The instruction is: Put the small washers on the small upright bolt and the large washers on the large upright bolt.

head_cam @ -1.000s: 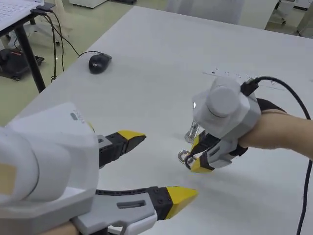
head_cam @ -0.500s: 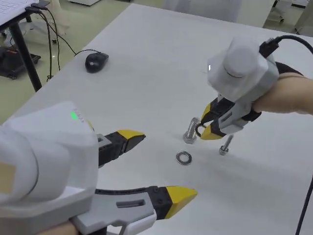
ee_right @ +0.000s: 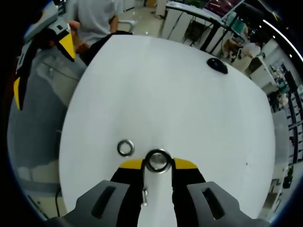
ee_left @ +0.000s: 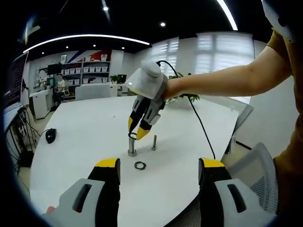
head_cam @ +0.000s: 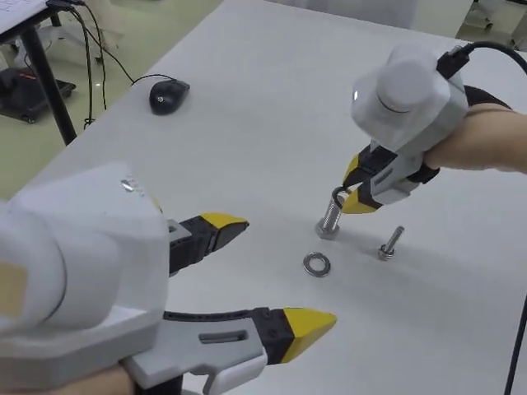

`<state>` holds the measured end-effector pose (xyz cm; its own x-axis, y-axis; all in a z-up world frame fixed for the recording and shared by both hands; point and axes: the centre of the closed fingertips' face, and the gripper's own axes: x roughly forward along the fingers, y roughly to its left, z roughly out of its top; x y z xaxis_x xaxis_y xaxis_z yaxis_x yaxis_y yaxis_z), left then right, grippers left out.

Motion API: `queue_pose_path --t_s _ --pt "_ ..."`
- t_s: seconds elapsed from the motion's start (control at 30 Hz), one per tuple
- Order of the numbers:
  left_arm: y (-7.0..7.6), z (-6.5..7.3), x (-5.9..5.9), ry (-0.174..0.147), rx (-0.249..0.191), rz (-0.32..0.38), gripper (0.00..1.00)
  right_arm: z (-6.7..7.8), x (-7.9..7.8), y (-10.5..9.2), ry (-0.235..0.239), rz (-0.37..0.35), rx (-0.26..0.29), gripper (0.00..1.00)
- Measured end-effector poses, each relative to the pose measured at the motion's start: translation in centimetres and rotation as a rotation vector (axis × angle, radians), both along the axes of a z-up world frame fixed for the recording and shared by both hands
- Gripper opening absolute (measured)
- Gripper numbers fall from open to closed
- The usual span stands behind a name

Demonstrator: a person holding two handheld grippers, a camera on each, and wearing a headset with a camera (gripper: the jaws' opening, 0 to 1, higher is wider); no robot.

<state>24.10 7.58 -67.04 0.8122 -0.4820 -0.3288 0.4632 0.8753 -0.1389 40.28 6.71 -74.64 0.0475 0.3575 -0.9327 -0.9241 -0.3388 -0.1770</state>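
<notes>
My right gripper (head_cam: 352, 194) is shut on a metal washer (head_cam: 336, 197) and holds it just over the top of the large upright bolt (head_cam: 329, 219). From the left gripper view the right gripper (ee_left: 136, 126) has the washer (ee_left: 133, 136) at the tip of the large bolt (ee_left: 132, 146). To the right of it stands the small bolt (head_cam: 389, 243), tilted in this view. Another washer (head_cam: 316, 264) lies flat on the table in front of the bolts. My left gripper (head_cam: 272, 271) is open, nothing in it, near the table's front. In the right gripper view the held washer (ee_right: 148, 160) sits between the yellow tips.
A black mouse (head_cam: 168, 96) with its cable lies at the far left of the white table (head_cam: 263, 123). A black stand and cables are off the table's left edge. The right gripper's cable (head_cam: 517, 329) trails down the right side.
My right gripper picked one washer off the table, rose and moved with it over the large bolt. The other washer stayed on the table. The left gripper kept still.
</notes>
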Motion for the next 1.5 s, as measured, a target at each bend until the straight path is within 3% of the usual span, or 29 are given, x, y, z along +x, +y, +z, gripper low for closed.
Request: queue_pose_path --t_s 0.2,0.33,0.77,1.23,1.5 --pt "0.1 0.0 0.1 0.001 -0.007 0.003 0.66 -0.9 0.4 0.1 0.011 0.008 -0.019 0.22" --pt "0.0 0.0 0.2 0.000 -0.017 0.005 0.66 -1.2 0.6 0.2 -0.007 0.014 -0.024 0.22" --pt "0.3 -0.8 0.5 0.019 -0.009 0.007 0.66 -3.6 0.6 0.3 0.023 0.031 -0.057 0.22" --pt "0.1 -1.3 1.1 0.032 -0.039 0.005 0.66 -6.6 1.0 0.3 0.068 0.012 -0.078 0.22" --pt "0.0 -1.5 1.2 0.041 -0.037 0.002 0.66 -6.7 1.1 0.5 0.082 0.010 -0.070 0.23"
